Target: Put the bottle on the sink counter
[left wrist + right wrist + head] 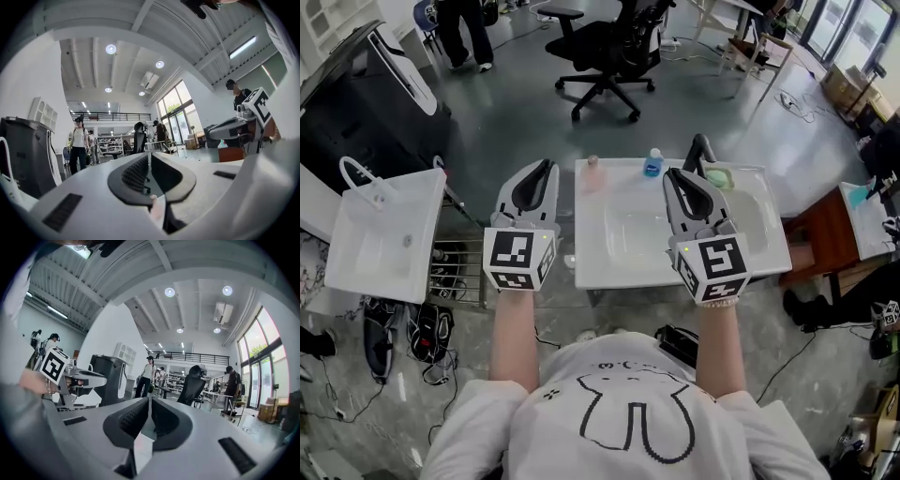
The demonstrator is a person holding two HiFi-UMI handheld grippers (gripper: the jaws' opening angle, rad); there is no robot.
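A small blue bottle (652,162) and a pink bottle (592,172) stand along the back edge of the white sink counter (614,270) in the head view. My left gripper (548,166) hovers just left of the counter, its jaws closed together with nothing between them (149,153). My right gripper (671,173) hangs over the basin, a little right of the blue bottle. It is shut and empty too (149,398). Both grippers are raised and point level across the room, clear of both bottles. Each gripper view shows the other gripper off to its side.
A green soap dish (719,177) and a dark faucet (700,150) sit at the counter's back right. A second white sink (382,234) stands to the left beside a black cabinet (366,98). Beyond are an office chair (609,47), a person (467,28), and cables on the floor.
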